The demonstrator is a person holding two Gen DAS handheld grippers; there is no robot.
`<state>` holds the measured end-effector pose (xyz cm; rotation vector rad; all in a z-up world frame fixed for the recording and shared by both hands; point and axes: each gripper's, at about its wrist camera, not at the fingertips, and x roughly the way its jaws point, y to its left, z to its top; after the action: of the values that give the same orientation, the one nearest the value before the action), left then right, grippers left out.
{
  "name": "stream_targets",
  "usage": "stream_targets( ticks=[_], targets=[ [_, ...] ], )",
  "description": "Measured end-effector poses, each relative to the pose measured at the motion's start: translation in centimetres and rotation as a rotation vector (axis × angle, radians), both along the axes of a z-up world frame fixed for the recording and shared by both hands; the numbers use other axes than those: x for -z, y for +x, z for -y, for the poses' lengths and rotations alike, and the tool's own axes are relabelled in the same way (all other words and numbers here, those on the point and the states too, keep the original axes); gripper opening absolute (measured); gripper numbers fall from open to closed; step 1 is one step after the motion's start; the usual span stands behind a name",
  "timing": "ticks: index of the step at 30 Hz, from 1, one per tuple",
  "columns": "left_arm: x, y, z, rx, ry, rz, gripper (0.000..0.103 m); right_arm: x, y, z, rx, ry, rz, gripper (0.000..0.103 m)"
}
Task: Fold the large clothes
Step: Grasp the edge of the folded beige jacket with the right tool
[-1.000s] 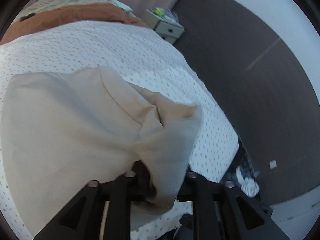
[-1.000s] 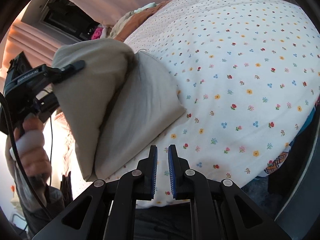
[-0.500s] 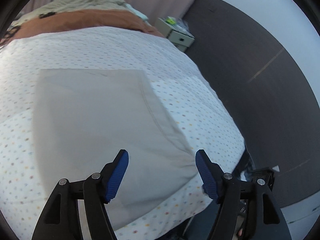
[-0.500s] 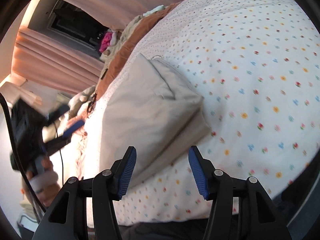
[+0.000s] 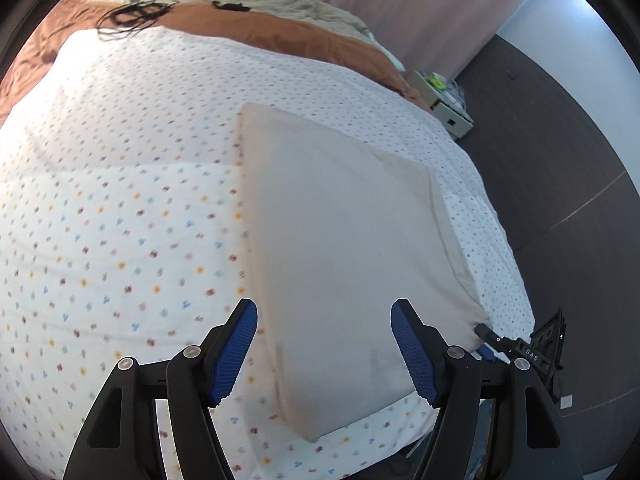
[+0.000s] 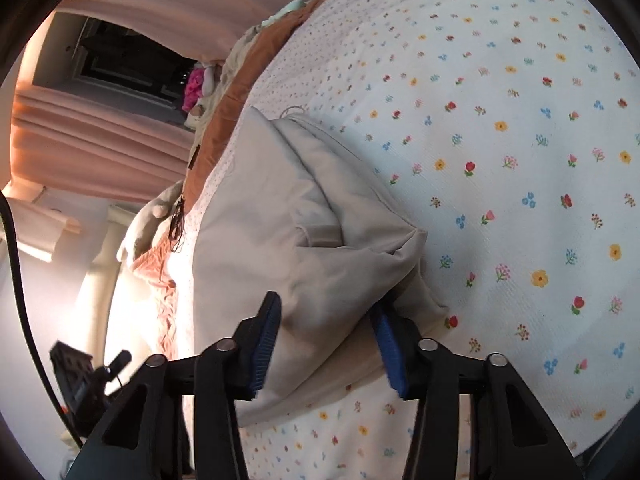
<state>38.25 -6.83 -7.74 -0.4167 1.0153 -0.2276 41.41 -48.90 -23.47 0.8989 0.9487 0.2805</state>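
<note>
Left gripper [image 5: 324,350] spread wide, empty, over folded beige garment [image 5: 340,248] on bed [image 5: 120,208]. Right gripper [image 6: 326,338] jaws just closing around bunched corner, likely for next fold.

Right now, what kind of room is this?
Most likely a bedroom: a bed under a flower-print cover, a small bedside cabinet on the dark floor, and pink curtains. A folded beige garment lies on the bed.
</note>
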Motion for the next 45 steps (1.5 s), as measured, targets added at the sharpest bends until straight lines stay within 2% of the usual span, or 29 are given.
stream_targets(
  ticks=[4, 6, 11, 16, 18, 20, 22, 24, 31, 35, 36, 37, 39, 40, 45],
  targets=[
    [1.9, -0.8, -1.5, -0.035, -0.023, -0.039, 0.071, 0.7, 0.3, 0.3, 0.003, 0.018, 0.000, 0.018],
    [3.1, -0.9, -1.5, -0.041, -0.027, -0.064, 0.071, 0.9, 0.0, 0.4, -0.004, 0.031, 0.020, 0.011],
    [5.5, -1.4, -0.7, -0.041, -0.038, -0.108, 0.069, 0.1, -1.6, -0.1, -0.018, 0.012, 0.069, 0.008],
    [6.7, -1.6, -0.1, -0.038, -0.045, -0.117, 0.068, 0.7, -3.1, -0.4, -0.041, -0.027, 0.049, 0.008],
    [6.8, -1.5, -0.1, -0.037, -0.045, -0.111, 0.068, 0.9, -3.2, -0.2, -0.048, -0.026, 0.031, 0.011],
    [6.6, -1.5, -0.1, -0.037, -0.034, -0.094, 0.068, 0.6, -3.3, 0.4, -0.034, -0.030, 0.021, 0.022],
    [6.5, -1.3, -0.3, -0.043, -0.026, -0.086, 0.068, -0.2, -3.6, 1.3, -0.007, -0.082, 0.031, 0.045],
    [6.5, -1.0, -0.7, -0.058, -0.039, -0.086, 0.068, -0.9, -3.9, 2.4, 0.018, -0.103, 0.050, 0.052],
    [7.1, -0.3, -1.3, -0.083, -0.076, -0.095, 0.068, -2.1, -3.1, 4.5, 0.005, -0.123, 0.048, 0.052],
    [7.7, 0.1, -1.0, -0.077, -0.073, -0.107, 0.068, -1.5, -2.2, 3.5, -0.048, -0.104, -0.001, 0.052],
    [7.9, 0.3, -0.8, -0.070, -0.076, -0.113, 0.068, -1.4, -2.2, 3.3, -0.049, -0.098, 0.008, 0.044],
    [8.0, 0.5, -0.7, -0.063, -0.077, -0.116, 0.068, -1.4, -2.2, 3.2, -0.055, -0.102, 0.026, 0.024],
    [8.2, 0.9, -0.4, -0.057, -0.071, -0.115, 0.064, -1.4, -2.1, 3.4, -0.046, -0.118, 0.045, 0.014],
    [8.3, 1.1, -0.3, -0.054, -0.070, -0.118, 0.061, -1.4, -2.1, 3.7, -0.037, -0.108, 0.054, 0.012],
    [8.7, 2.3, -0.2, -0.057, -0.077, -0.121, 0.061, -1.4, -1.6, 4.0, -0.039, -0.143, 0.037, 0.012]
  ],
)
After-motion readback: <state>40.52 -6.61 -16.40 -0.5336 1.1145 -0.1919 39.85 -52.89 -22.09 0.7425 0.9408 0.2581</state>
